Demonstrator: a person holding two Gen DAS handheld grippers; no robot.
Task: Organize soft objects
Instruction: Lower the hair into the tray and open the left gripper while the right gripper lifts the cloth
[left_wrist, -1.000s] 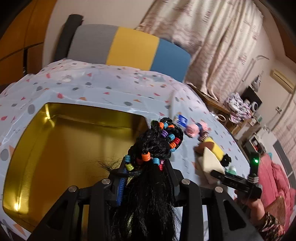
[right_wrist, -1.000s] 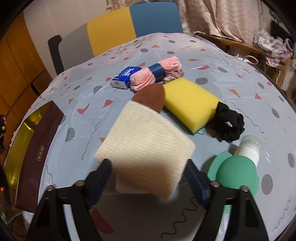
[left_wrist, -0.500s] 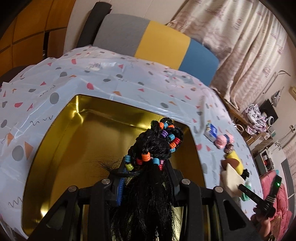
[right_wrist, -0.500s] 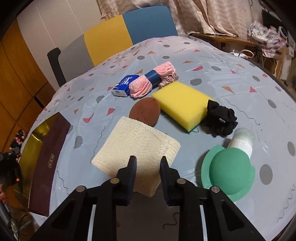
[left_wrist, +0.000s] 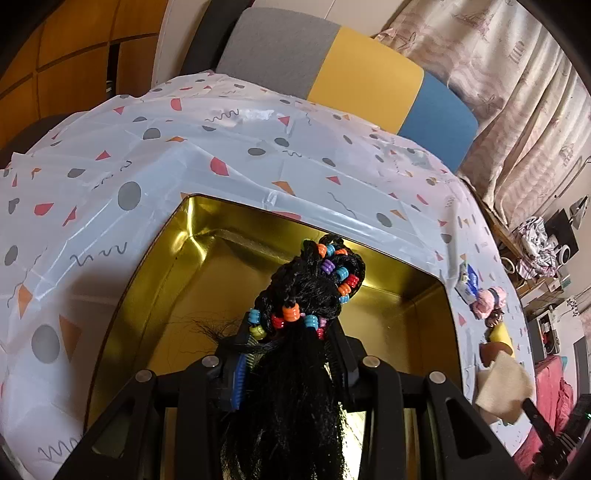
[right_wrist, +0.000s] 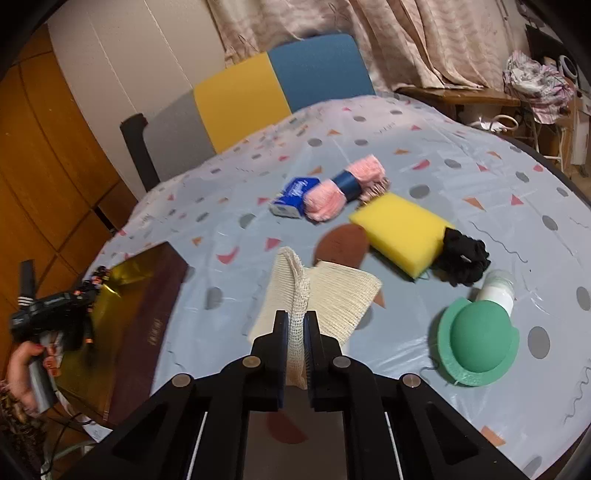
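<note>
My left gripper (left_wrist: 291, 332) is shut on a black hairpiece with coloured beads (left_wrist: 314, 280) and holds it above the open gold tin box (left_wrist: 155, 295). The left gripper also shows in the right wrist view (right_wrist: 55, 310), over the gold box (right_wrist: 122, 295). My right gripper (right_wrist: 295, 325) is shut on a cream knitted cloth (right_wrist: 332, 291), lifting one edge off the table. That cloth shows in the left wrist view (left_wrist: 502, 387).
On the spotted tablecloth (right_wrist: 461, 147) lie a yellow sponge (right_wrist: 402, 229), a brown pad (right_wrist: 343, 243), a pink yarn skein (right_wrist: 343, 188), a blue tissue pack (right_wrist: 291, 192), a black scrunchie (right_wrist: 461, 254), a green foam hat (right_wrist: 476, 339) and a white bottle (right_wrist: 498, 288). A chair (right_wrist: 266, 92) stands behind.
My right gripper closed on the cream cloth and raised its edge. My left gripper carried the hairpiece further over the gold box.
</note>
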